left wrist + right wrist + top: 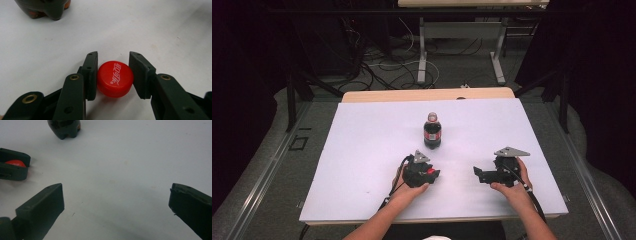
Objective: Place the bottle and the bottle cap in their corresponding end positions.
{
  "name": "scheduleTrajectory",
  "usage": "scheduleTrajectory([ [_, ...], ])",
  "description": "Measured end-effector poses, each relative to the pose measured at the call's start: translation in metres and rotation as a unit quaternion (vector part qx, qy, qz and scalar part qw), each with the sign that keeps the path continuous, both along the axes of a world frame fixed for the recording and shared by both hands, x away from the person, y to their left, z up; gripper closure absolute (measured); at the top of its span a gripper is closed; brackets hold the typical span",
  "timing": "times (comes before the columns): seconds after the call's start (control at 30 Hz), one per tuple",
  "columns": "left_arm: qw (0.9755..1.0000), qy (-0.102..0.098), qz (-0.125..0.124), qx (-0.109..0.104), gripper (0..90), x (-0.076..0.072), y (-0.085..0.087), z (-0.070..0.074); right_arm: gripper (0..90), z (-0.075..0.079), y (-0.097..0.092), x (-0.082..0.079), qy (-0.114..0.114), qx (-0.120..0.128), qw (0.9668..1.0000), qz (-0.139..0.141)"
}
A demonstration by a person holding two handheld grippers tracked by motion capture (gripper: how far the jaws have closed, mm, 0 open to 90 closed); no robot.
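Left hand-held gripper (113, 75) clamped on red cap (115, 78), pads pressing both sides. Cap low on white surface (362, 150), top face up, axis upright; white script on top, not legible. Right hand-held gripper (116, 202) wide open, nothing between jaws. Beyond: dark bottle (432, 131) upright, uncapped, red label, writing unreadable.

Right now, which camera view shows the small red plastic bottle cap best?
The left gripper view: the small red plastic bottle cap sits large and sharp, white lettering on top, pinched between the left claw pads. The right gripper view catches a red sliver between those jaws. The high view gives a tiny red speck.
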State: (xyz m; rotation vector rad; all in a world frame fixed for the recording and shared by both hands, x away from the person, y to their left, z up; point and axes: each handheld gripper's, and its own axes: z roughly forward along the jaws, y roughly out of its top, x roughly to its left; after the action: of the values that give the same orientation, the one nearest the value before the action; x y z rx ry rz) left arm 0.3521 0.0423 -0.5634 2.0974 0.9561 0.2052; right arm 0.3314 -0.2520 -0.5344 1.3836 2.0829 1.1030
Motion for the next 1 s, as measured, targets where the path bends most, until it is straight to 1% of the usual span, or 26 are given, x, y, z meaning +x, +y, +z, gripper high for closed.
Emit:
scheduleTrajectory([
  [0.1,1.0000,-0.001,0.000,0.000,59.8,0.000,0.000,0.000,0.0,-0.001,0.001,0.000,0.003,0.002,1.0000,-0.001],
  [0.17,1.0000,-0.001,0.001,-0.004,59.0,0.000,0.000,0.000,0.0,-0.001,0.001,0.000,0.004,0.003,1.0000,-0.001],
  [0.27,1.0000,-0.001,0.001,-0.007,56.2,0.000,-0.001,-0.001,0.0,-0.002,0.000,0.000,0.005,0.002,1.0000,-0.001],
  [0.3,1.0000,-0.002,-0.002,-0.001,55.4,0.000,0.000,0.000,0.0,-0.002,0.000,0.000,0.005,0.003,1.0000,0.000],
  [0.33,1.0000,0.001,-0.001,-0.006,54.4,0.000,-0.001,0.000,0.0,-0.002,0.000,0.000,0.005,0.003,1.0000,0.001],
  [0.5,1.0000,0.000,-0.001,-0.007,49.3,0.000,0.000,0.000,0.0,-0.002,-0.001,0.001,0.003,0.000,1.0000,0.000],
  [0.57,0.9999,-0.004,0.000,-0.012,46.4,0.000,0.000,0.000,0.0,-0.002,-0.001,0.001,0.004,0.001,1.0000,-0.001],
  [0.6,0.9999,-0.001,-0.001,-0.012,45.1,0.001,0.000,0.001,0.0,-0.002,-0.002,0.001,0.004,0.001,1.0000,-0.002],
  [0.67,0.9997,0.001,0.004,-0.022,41.9,0.001,0.000,0.001,0.0,-0.002,-0.002,0.001,0.004,0.001,1.0000,-0.002],
  [0.7,0.9997,0.002,0.002,-0.022,40.5,0.001,0.001,0.002,0.0,-0.002,-0.002,0.001,0.004,0.003,1.0000,-0.002],
  [0.73,0.9998,-0.009,-0.001,-0.019,38.5,0.002,0.002,0.003,0.0,-0.002,-0.002,0.001,0.004,0.003,1.0000,-0.002],
  [0.77,0.9998,-0.013,-0.001,-0.018,36.0,0.002,0.003,0.004,0.0,-0.002,-0.002,0.000,0.005,0.001,1.0000,-0.003],
  [0.83,0.9998,-0.014,0.001,-0.016,33.4,0.003,0.003,0.007,0.0,-0.002,-0.001,0.001,0.004,0.001,1.0000,-0.001],
  [0.87,0.9998,-0.009,0.001,-0.020,31.2,0.003,0.003,0.009,0.0,-0.002,-0.001,0.001,0.004,0.001,1.0000,-0.001],
  [0.9,0.9998,-0.016,0.000,-0.013,28.9,0.004,0.004,0.011,0.0,-0.002,-0.001,0.001,0.004,0.001,1.0000,-0.001],
  [0.93,0.9997,-0.012,0.003,-0.020,27.8,0.004,0.005,0.013,0.0,-0.002,-0.001,0.001,0.004,0.001,1.0000,-0.001],
  [0.97,0.9997,-0.017,0.001,-0.015,27.1,0.005,0.006,0.015,0.0,-0.002,-0.001,0.000,0.004,0.001,1.0000,-0.001],
  [1.0,0.9997,-0.017,0.004,-0.016,25.7,0.004,0.007,0.018,0.0,-0.002,-0.001,0.000,0.006,0.003,1.0000,-0.002],
])
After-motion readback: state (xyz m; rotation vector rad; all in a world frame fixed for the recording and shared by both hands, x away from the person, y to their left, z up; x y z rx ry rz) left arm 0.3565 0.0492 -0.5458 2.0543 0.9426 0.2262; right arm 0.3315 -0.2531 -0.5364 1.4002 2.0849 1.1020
